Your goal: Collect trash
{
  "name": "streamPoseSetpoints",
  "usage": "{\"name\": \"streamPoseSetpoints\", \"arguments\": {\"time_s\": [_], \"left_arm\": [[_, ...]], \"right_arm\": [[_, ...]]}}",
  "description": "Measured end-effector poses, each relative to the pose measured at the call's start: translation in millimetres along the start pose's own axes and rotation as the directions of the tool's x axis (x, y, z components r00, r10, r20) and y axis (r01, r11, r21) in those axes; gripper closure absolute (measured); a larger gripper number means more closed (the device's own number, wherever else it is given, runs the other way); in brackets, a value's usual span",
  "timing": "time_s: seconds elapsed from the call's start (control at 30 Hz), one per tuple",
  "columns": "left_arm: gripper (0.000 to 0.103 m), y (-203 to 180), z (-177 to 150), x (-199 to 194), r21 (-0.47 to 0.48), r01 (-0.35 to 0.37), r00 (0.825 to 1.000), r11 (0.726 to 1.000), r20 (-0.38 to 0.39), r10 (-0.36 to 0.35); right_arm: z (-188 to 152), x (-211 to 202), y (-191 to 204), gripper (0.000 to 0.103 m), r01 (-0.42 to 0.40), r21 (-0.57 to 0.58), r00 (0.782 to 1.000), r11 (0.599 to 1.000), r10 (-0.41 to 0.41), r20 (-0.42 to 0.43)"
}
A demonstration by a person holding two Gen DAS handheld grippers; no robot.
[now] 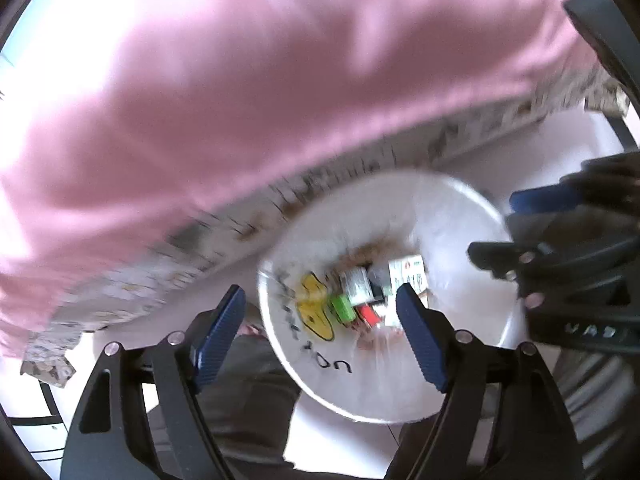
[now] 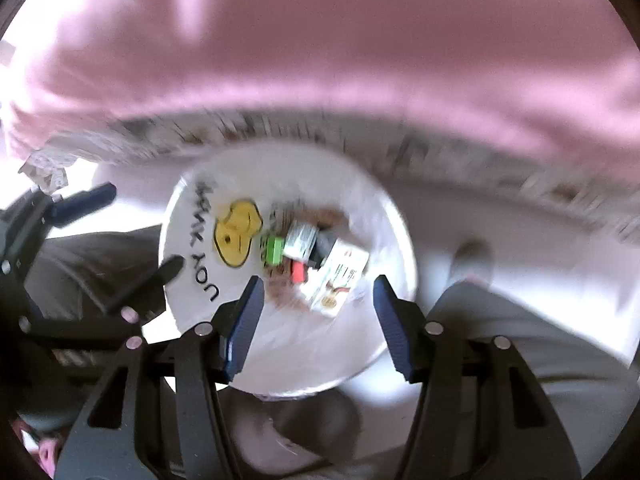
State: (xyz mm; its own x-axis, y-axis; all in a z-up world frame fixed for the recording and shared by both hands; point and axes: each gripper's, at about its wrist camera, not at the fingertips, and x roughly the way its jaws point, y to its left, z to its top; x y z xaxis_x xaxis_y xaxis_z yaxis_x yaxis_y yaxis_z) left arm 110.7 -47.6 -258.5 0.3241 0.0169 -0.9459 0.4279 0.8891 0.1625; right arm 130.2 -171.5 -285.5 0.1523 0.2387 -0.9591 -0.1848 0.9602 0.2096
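**A:** Going left to right in the left wrist view: a pink bedspread with a patterned hem (image 1: pixel 248 92) is spread across the top, and a white plastic bag with a yellow smiley and black lettering (image 1: pixel 460 216) is seen just below its edge, mouth up. The left gripper (image 1: pixel 320 340) is held wide open over the bag's near rim, with nothing clamped between the blue pads. The right gripper (image 1: pixel 560 264) is poked in from the right edge.

**B:** Same in the right wrist view. The white bag (image 2: pixel 208 300) sits in the middle, and the trash is already down inside it: a small green piece (image 2: pixel 274 251), a red piece (image 2: pixel 298 272) and a white printed carton (image 2: pixel 340 280) (everything is motion-blurred, so labels can't be read). The right gripper (image 2: pixel 318 328) is spread wide above it too, nothing gripped.

**A:** So which step is judged to be in hand?

**B:** Probably between drops: stuff has been bagged and both tools are free. Whether more trash is left can't be told, since none is shown outside the bag.

**A:** Then a next item would have to be found and pinched, or the bag's rim taken by one gripper so it's kept open.
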Motion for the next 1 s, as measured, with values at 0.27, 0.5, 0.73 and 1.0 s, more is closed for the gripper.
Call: {"name": "streamPoseSetpoints", "arguments": {"time_s": [0.27, 0.5, 0.73, 1.0], "left_arm": [[0.02, 43, 9, -98, -0.148, -0.051, 0.99, 0.988, 0.119, 0.069], [0.011, 65, -8, -177, -0.24, -0.094, 0.963, 0.966, 0.223, 0.149], [0.008, 50, -37, -225, -0.266, -0.104, 0.937, 0.958, 0.298, 0.184], [0.008, 21, -69, -252, -0.245, -0.149, 0.908, 0.958, 0.349, 0.231]], "right_arm": [[6, -118, 26, 0.033, 0.047, -0.13, 0.974, 0.99, -0.016, 0.225], [-22, -190, 56, 0.028, 0.114, -0.229, 0.931, 0.967, -0.023, 0.364], [-66, -239, 72, 0.022, 0.17, -0.228, 0.867, 0.959, -0.036, 0.498], [-112, -260, 73, 0.019, 0.216, -0.133, 0.794, 0.967, -0.095, 0.6]]}}
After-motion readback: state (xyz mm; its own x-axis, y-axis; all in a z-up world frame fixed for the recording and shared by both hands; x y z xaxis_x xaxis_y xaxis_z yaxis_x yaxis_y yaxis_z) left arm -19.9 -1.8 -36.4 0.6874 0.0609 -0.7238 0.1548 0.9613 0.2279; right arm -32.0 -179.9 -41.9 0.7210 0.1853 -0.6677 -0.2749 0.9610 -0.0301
